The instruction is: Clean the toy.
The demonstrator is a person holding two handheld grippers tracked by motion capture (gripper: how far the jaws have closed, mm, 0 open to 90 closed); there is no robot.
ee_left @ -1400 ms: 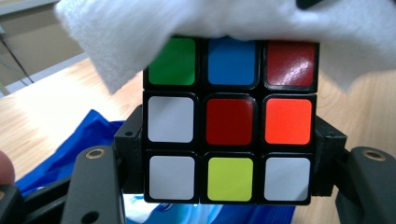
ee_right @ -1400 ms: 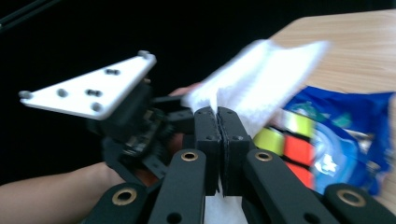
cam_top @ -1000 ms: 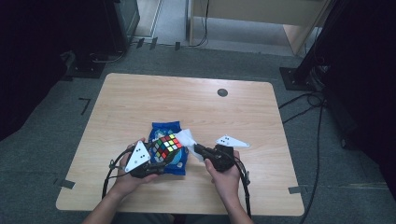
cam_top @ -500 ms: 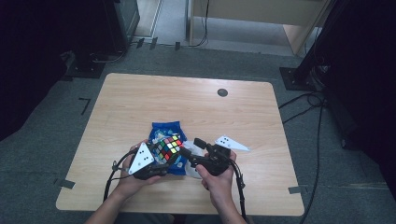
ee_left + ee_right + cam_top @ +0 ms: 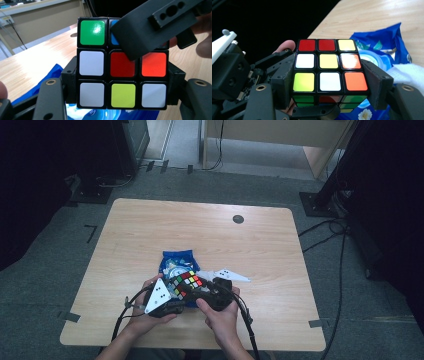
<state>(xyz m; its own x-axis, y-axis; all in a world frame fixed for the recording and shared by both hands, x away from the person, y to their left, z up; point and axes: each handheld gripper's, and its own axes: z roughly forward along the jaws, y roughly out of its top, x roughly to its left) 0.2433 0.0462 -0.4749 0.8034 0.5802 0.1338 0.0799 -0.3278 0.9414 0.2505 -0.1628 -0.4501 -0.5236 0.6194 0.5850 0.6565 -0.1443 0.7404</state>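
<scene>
R gripper (image 5: pixel 204 291) has closed in from the right since a sec ago; now both it & L gripper (image 5: pixel 176 295) clamp the cube (image 5: pixel 186 283) over the blue bag (image 5: pixel 177 261), near edge. Prob. set for a twist.

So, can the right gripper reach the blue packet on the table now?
Probably not yet. The right gripper is shut on the puzzle cube, which the left gripper also clamps. The blue packet lies just beyond, but the jaws are occupied.
</scene>
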